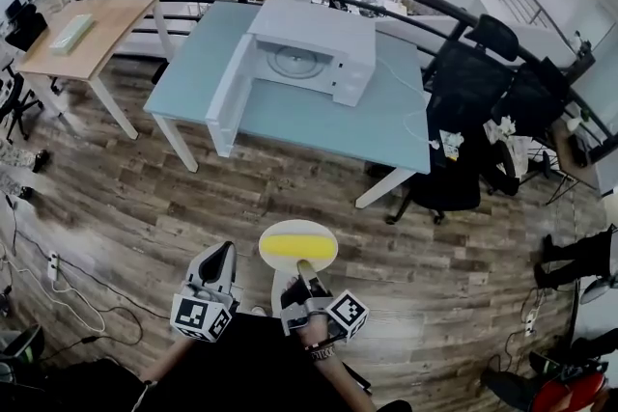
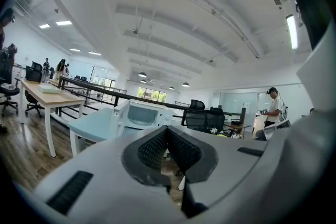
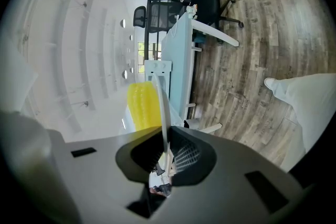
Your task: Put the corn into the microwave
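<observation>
Closest to the head camera, the two marker cubes sat low in frame, with the person's arms cut off by the bottom edge. Just ahead of them the right claw (image 1: 302, 267) was pinched narrow on the near rim of a white plate (image 1: 290, 227), held over the wooden floor (image 1: 145, 207). On the plate lay the corn (image 1: 297, 247) — a bright yellow cob, lying crosswise and filling most of the dish. Its kernels were too small to make out from above.

In the right gripper view the plate (image 3: 160, 107) showed edge-on as a thin white line running into the pads, with the corn (image 3: 143, 105) on its left face. The cob's lower end was hidden behind the claw body.

Beside it, the left claw (image 1: 224, 251) had its tips together. Well apart from both, a white microwave (image 1: 309, 43) stood on the pale blue counter (image 1: 319, 116), its door (image 1: 229, 96) swung wide — in the left gripper view its base (image 2: 142, 114) was cut off by that claw (image 2: 168, 131).
</observation>
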